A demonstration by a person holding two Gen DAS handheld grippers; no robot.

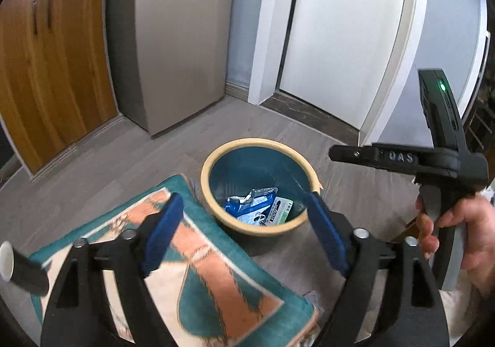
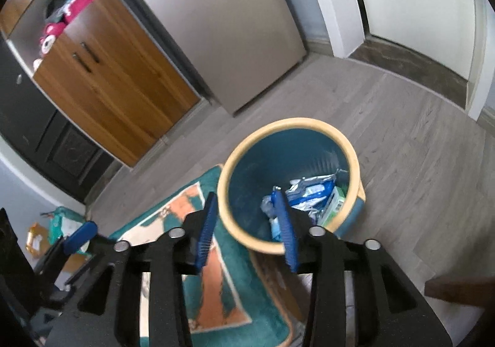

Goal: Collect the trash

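your trash bin (image 1: 216, 167) is a round bucket, teal inside with a cream rim, standing upright on the grey wood floor with its mouth open. it sits just beside the corner of a teal and orange rug. at the bottom lies the trash (image 1: 258, 206): crumpled blue and white plastic wrappers and a pale green packet, bunched toward one side. from your right wrist view the same bin (image 2: 244, 143) shows the wrappers (image 2: 312, 192) against its far inner wall.
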